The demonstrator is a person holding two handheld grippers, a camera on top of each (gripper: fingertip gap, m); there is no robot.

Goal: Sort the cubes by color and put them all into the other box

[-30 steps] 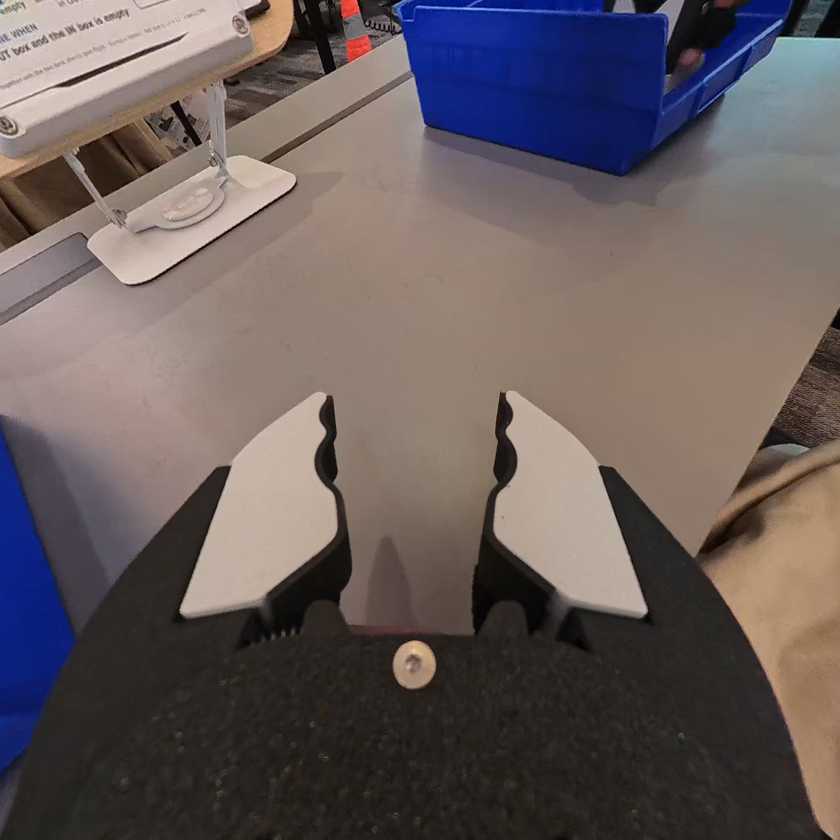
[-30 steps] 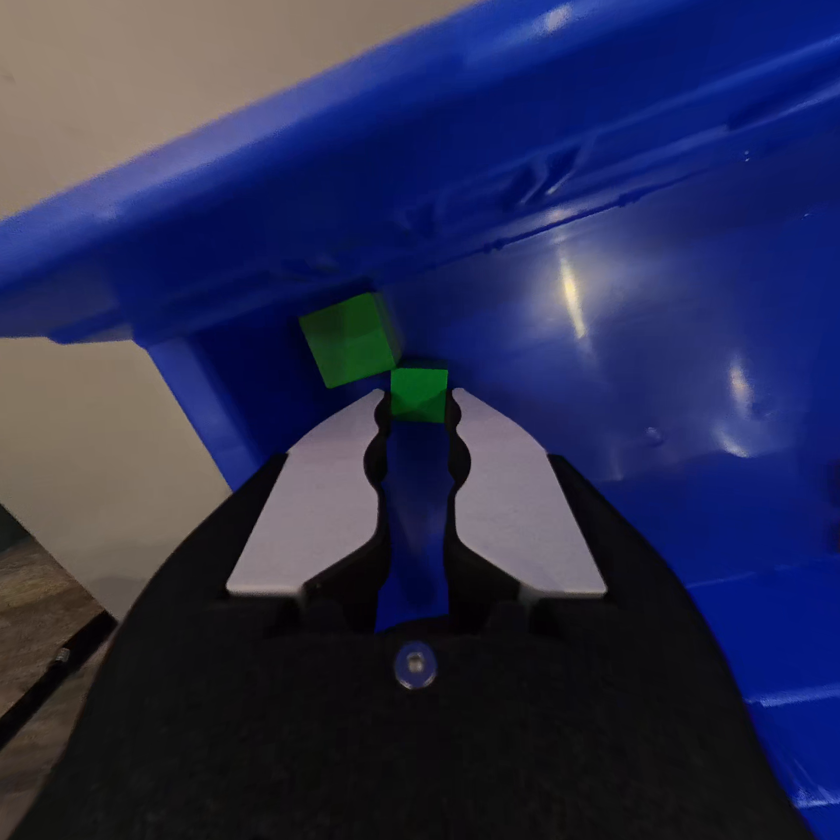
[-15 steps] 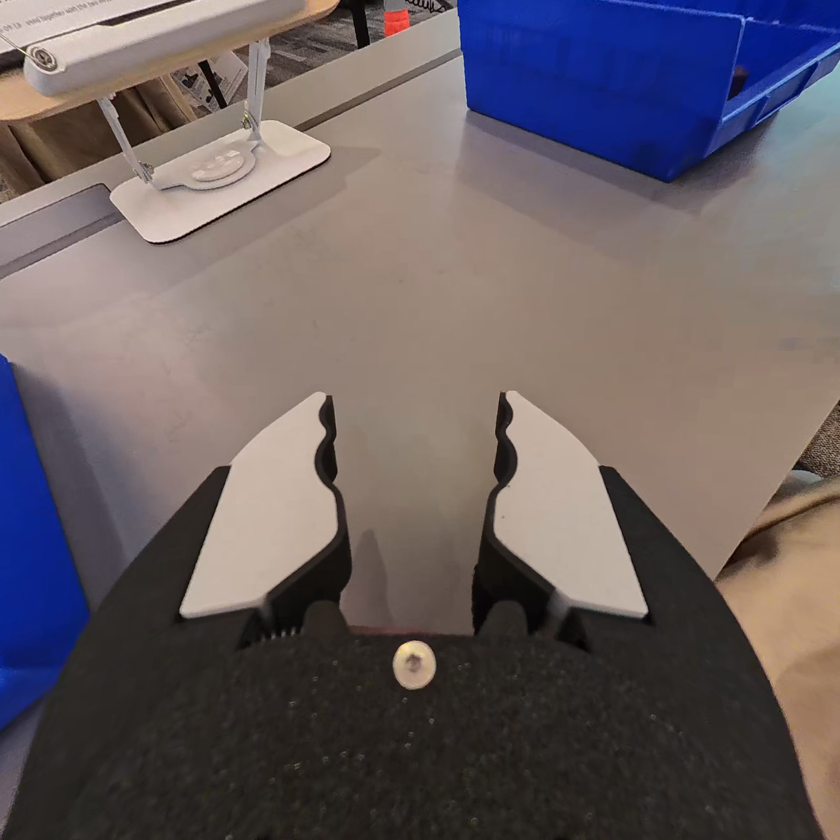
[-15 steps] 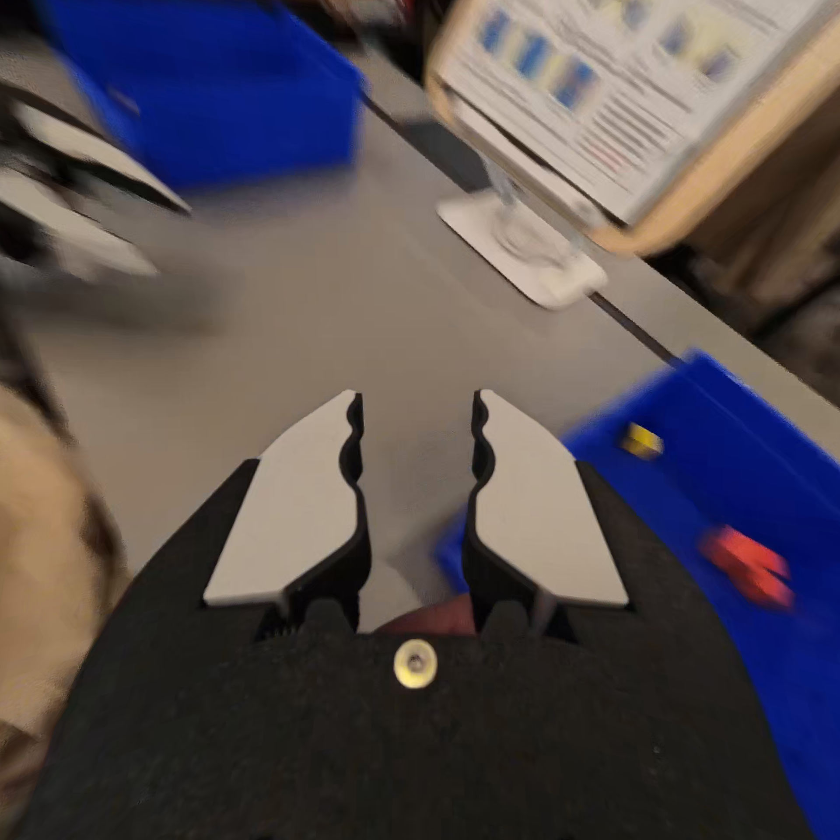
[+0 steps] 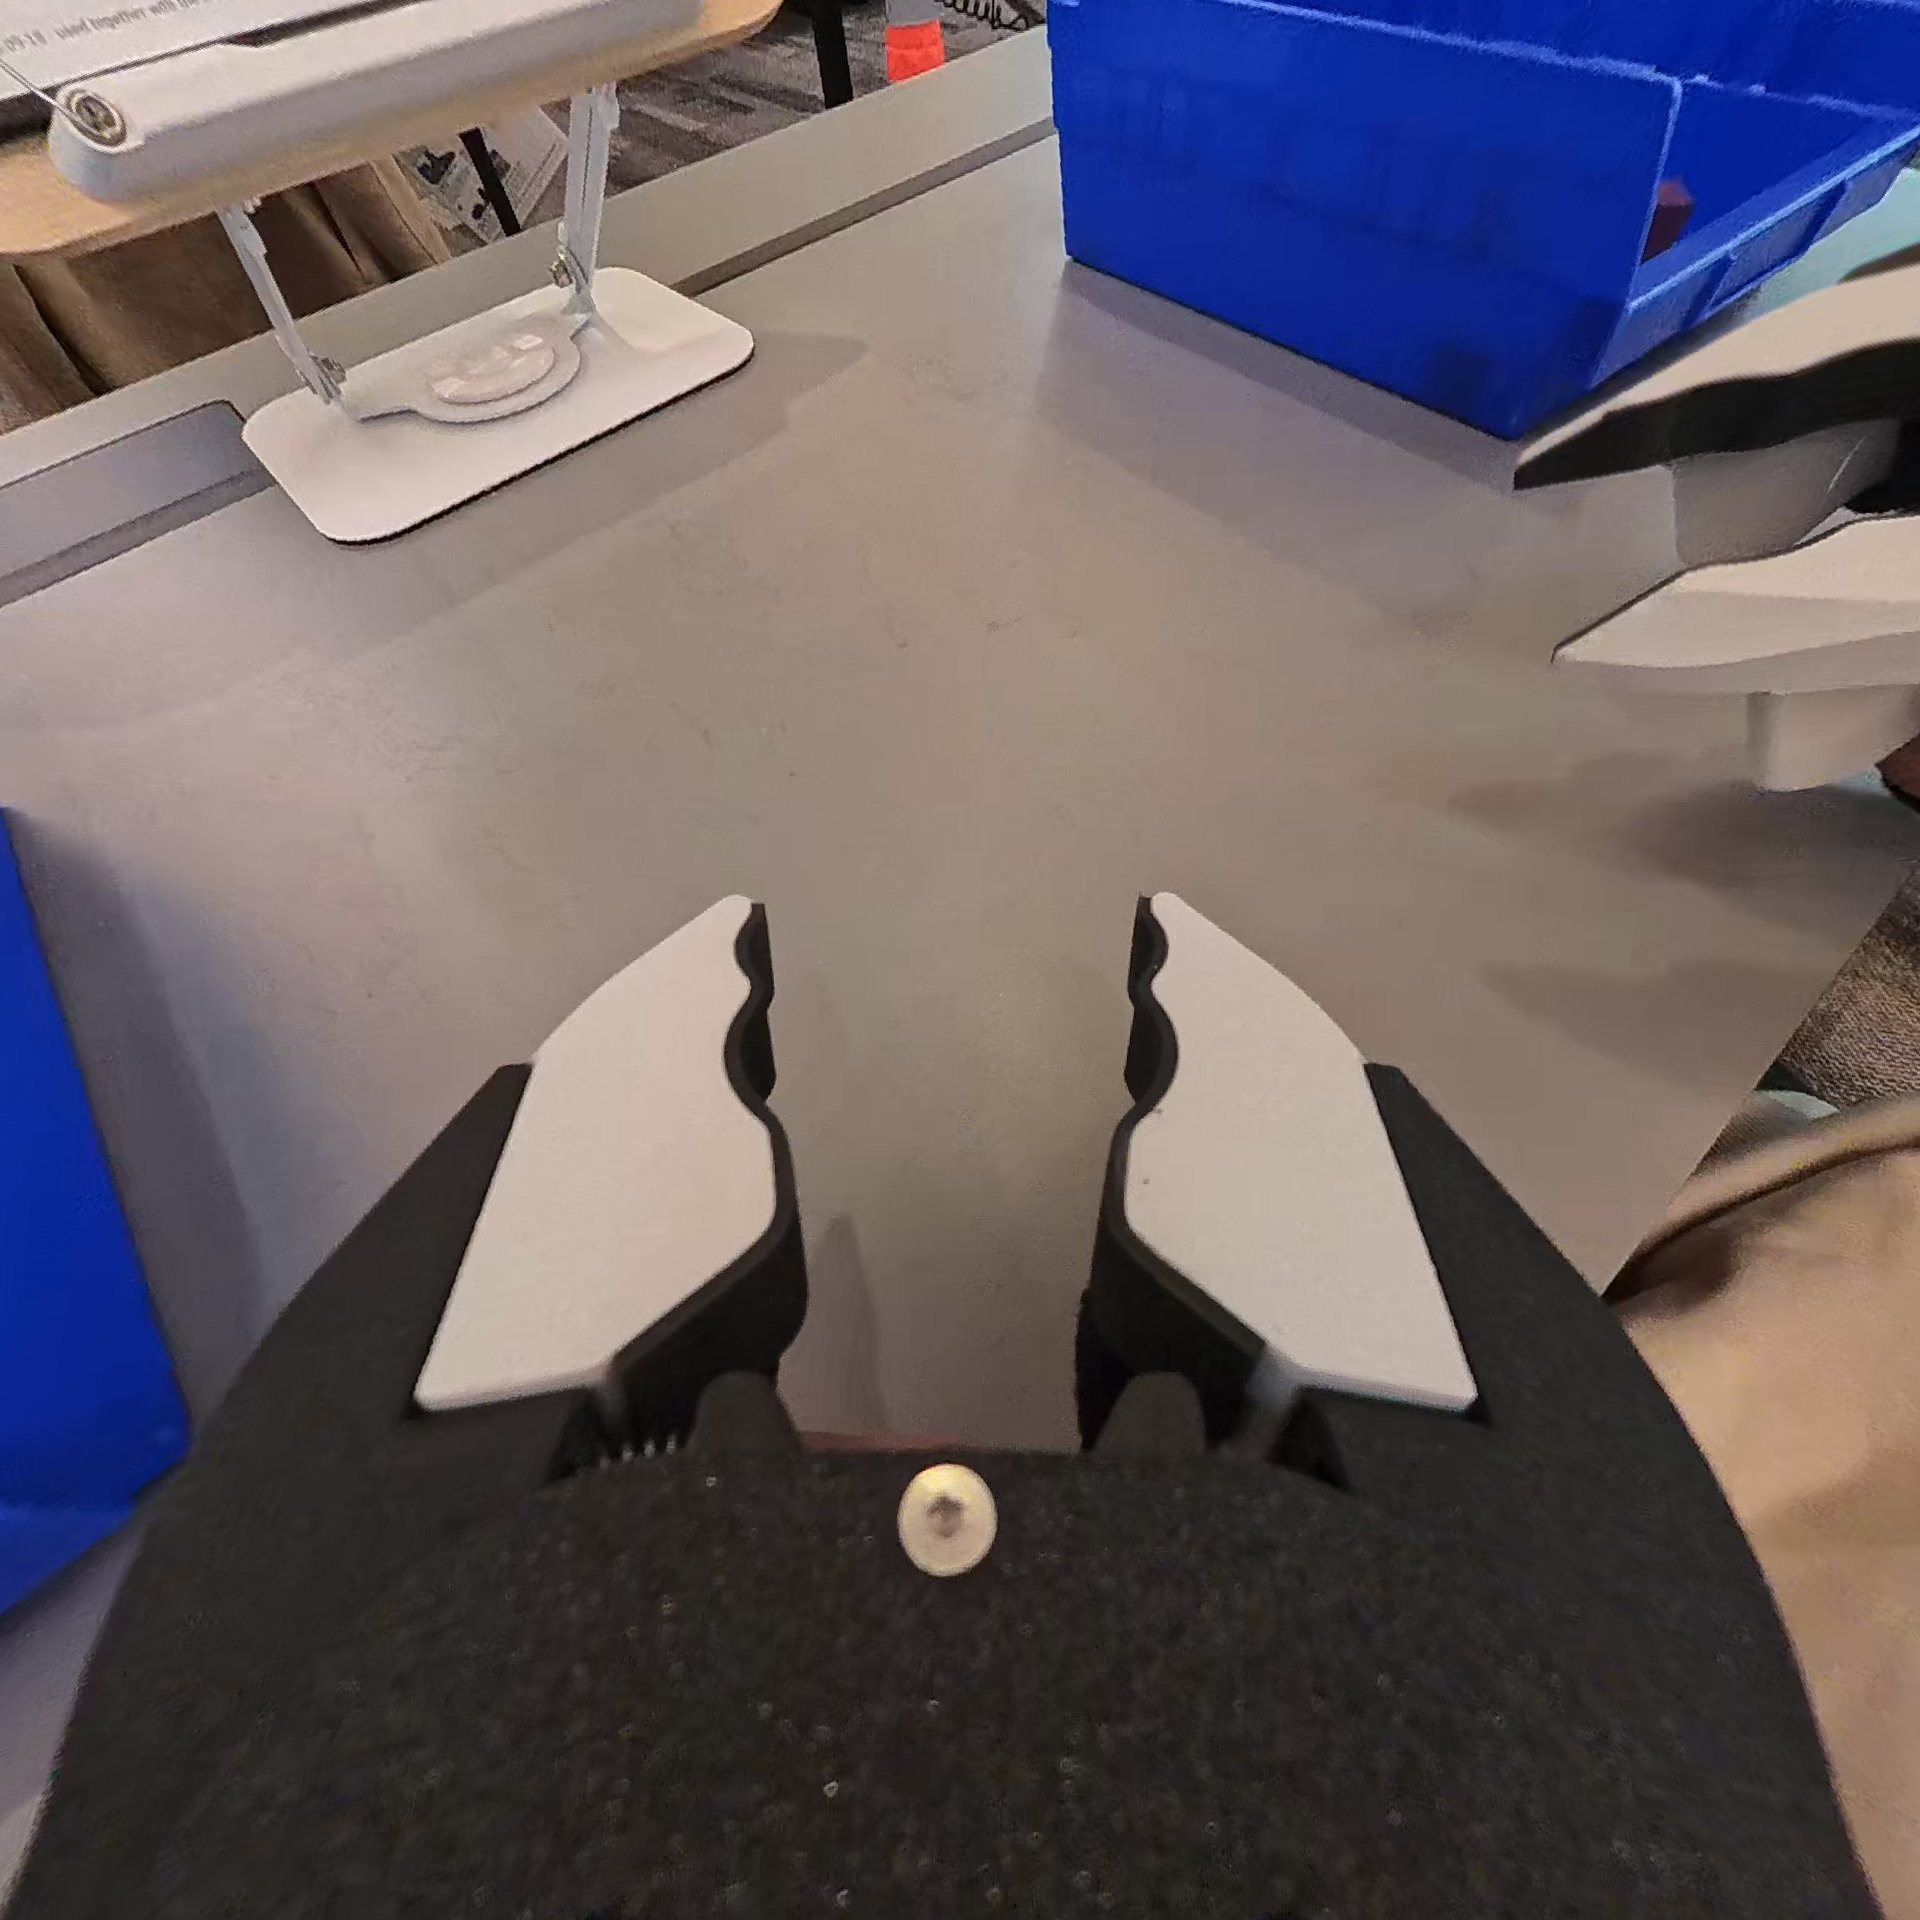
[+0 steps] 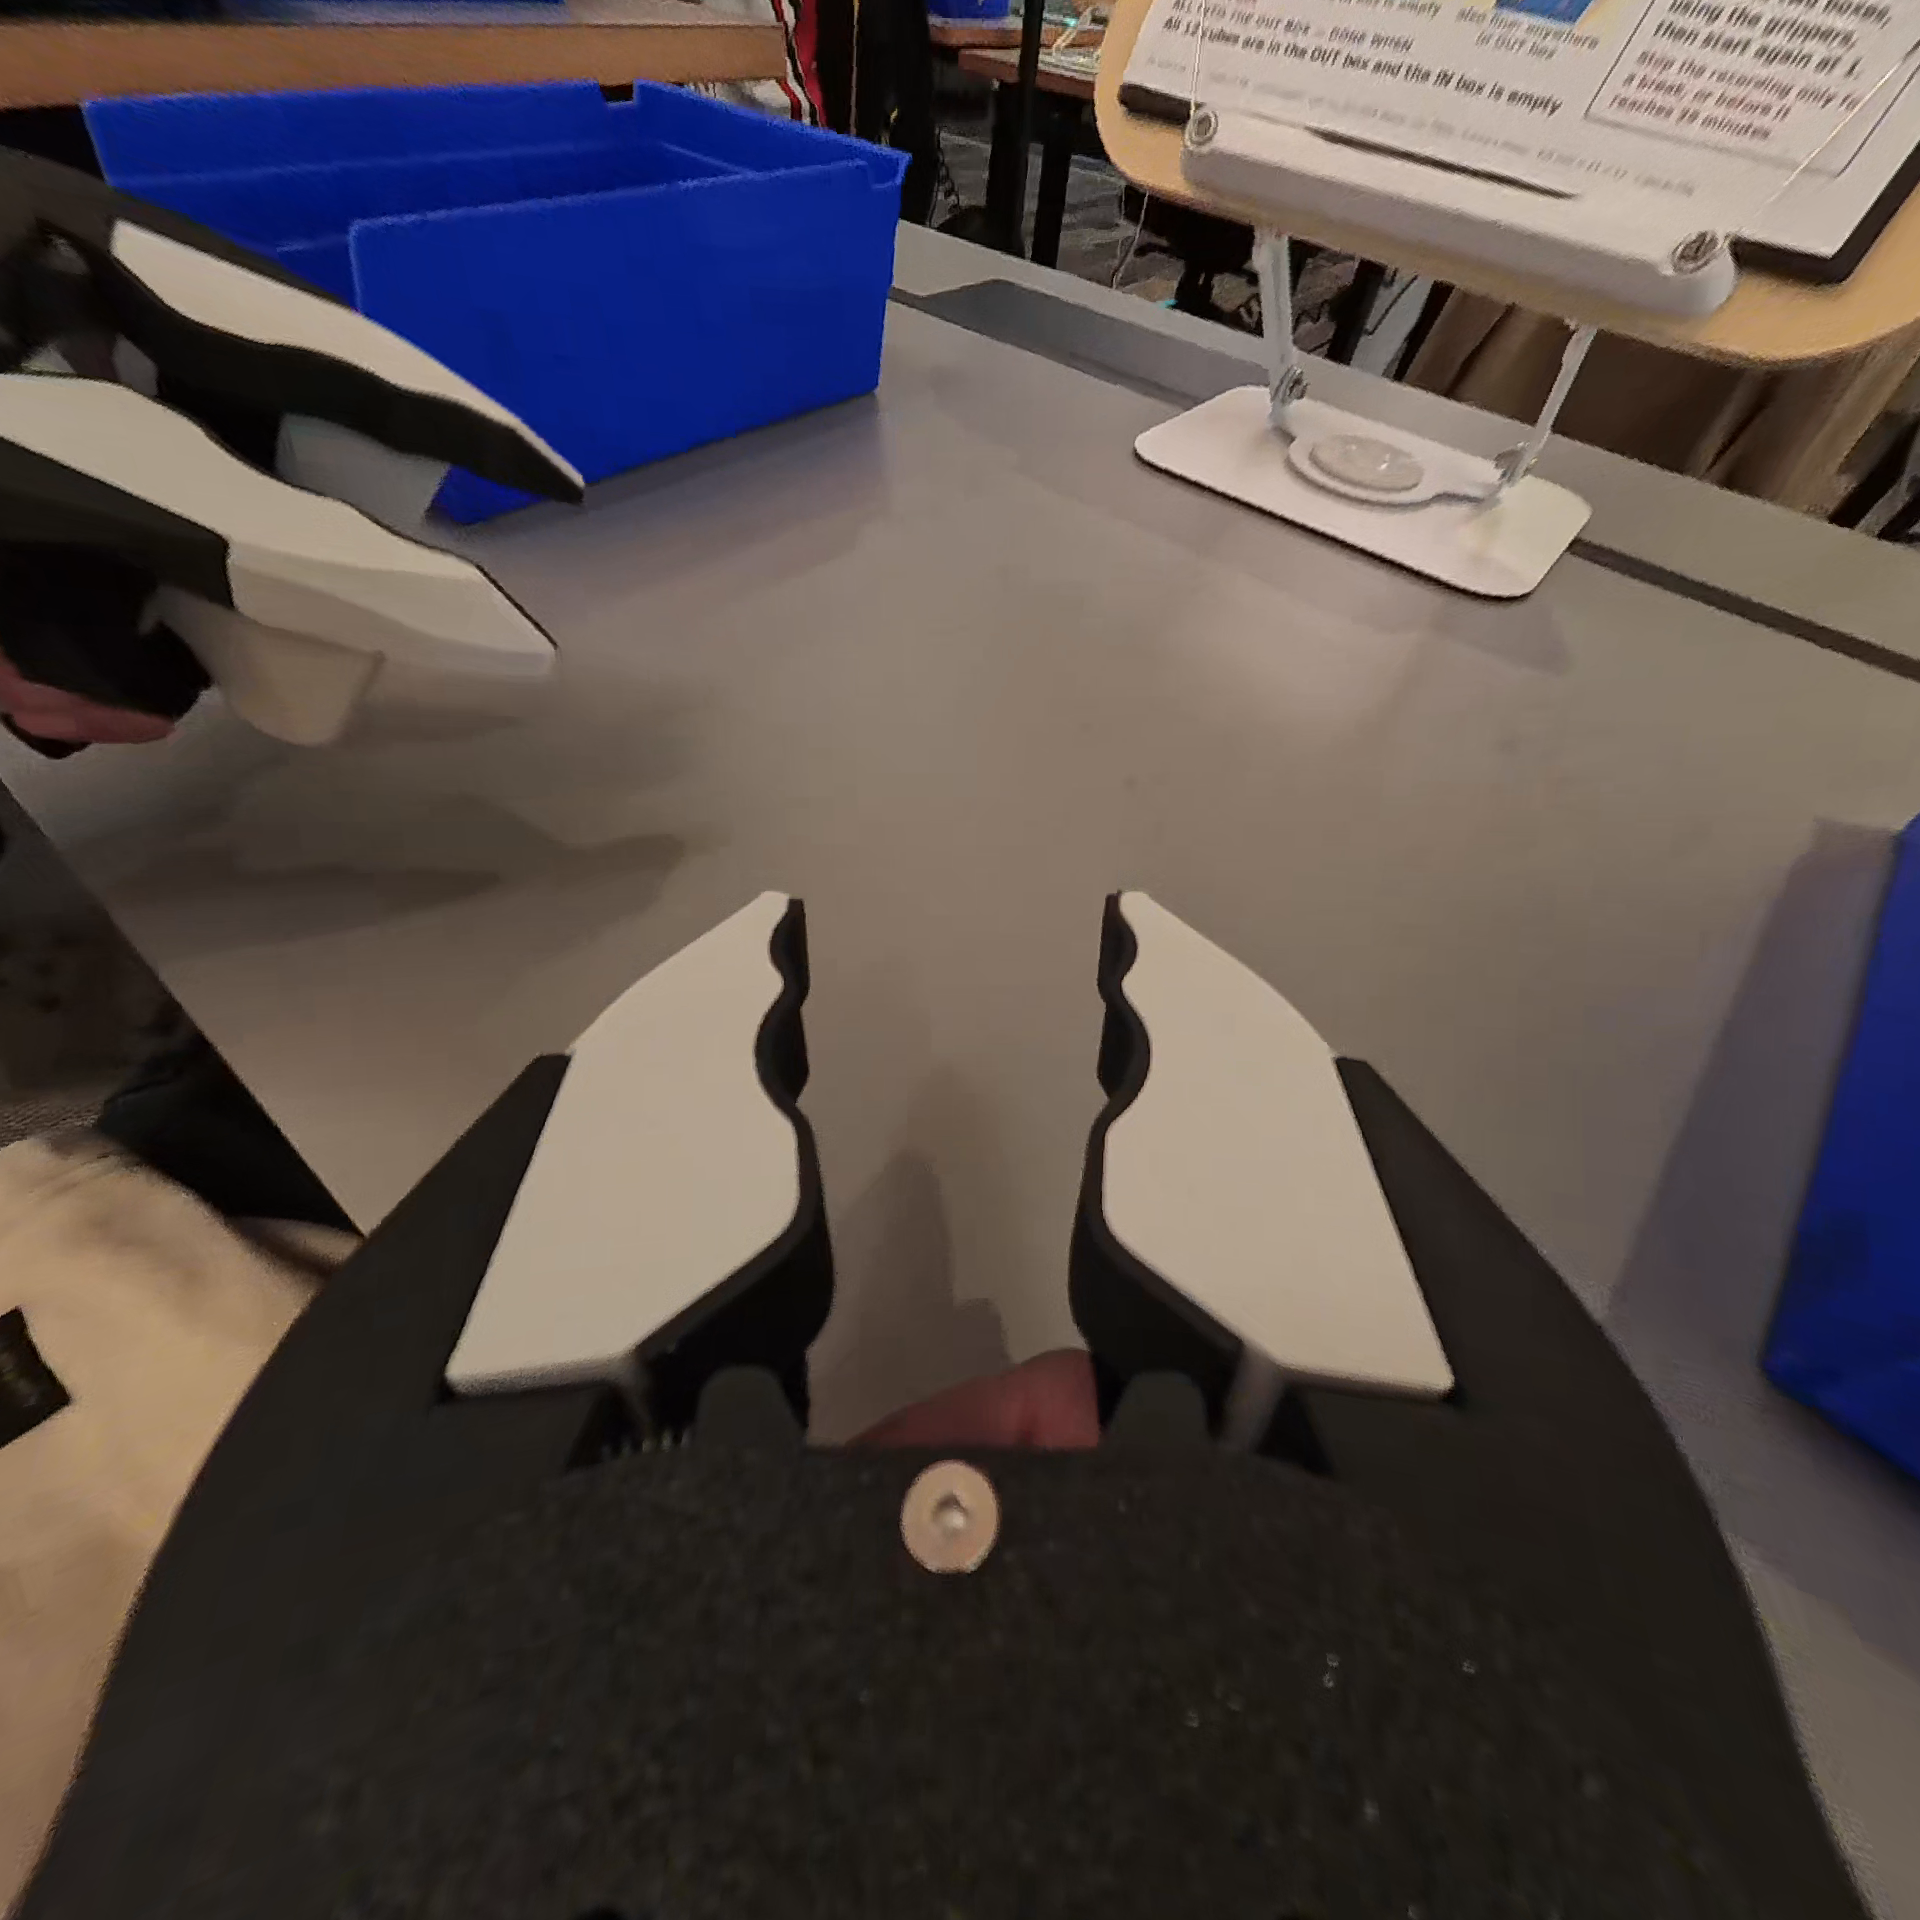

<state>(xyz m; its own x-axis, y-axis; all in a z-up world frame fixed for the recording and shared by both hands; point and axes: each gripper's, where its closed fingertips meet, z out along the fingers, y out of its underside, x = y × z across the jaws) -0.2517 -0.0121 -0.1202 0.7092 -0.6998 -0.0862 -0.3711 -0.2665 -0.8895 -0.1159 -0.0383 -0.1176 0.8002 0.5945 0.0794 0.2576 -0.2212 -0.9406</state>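
I see left gripper [image 5: 951,914] released, empty | right gripper [image 6: 951,909] released, empty (both over grey table [image 5: 935,644]) | blue box [image 5: 1351,197] far right; cubes mostly hidden inside

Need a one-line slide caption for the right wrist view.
Open, empty right hand-held gripper above the grey table; left hand-held gripper at left before a blue divided bin.

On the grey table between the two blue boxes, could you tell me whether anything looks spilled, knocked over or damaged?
Nothing stands out. The table is bare between the boxes, the white stand sits flat, and both grippers, left and right, are open and hold nothing.
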